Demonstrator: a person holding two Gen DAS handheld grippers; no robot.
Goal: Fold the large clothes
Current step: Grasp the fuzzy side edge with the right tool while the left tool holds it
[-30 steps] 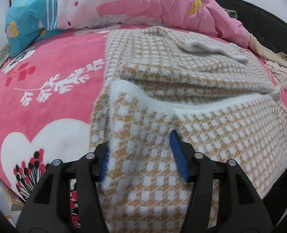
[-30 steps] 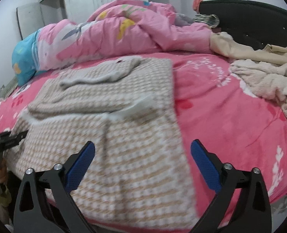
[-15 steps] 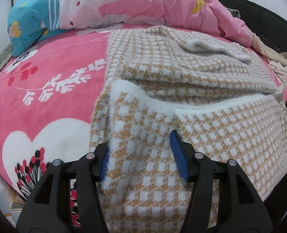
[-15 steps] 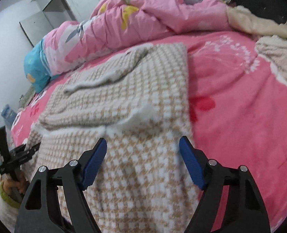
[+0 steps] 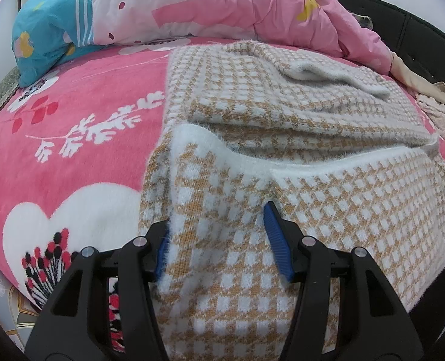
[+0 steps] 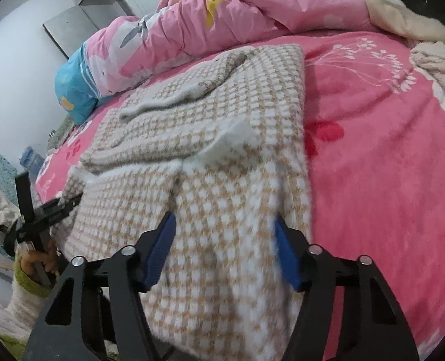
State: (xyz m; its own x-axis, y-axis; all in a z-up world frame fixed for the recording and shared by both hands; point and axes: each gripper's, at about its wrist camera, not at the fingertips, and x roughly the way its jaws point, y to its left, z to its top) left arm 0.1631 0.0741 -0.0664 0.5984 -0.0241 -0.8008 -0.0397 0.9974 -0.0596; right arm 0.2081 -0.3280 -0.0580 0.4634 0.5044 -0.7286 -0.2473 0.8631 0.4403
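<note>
Gripping the near hem of the checked sweater [image 5: 297, 138], spread flat on the pink bed [image 5: 81, 138]: left tool [image 5: 215, 240] half closed with a bunched ridge of knit between its pads, right tool [image 6: 224, 249] just narrowing around the hem's other corner, fabric between, pressure unclear. Next, probably: firm both pinches, then lift together and carry the hem toward the collar end.

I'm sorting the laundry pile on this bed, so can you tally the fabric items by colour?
Tan-and-white checked knit garment: 1
Pink quilt: 1
Blue pillow: 1
Cream clothes by the headboard: at least 2
Pink floral bed cover: 1
Total: at least 6
</note>
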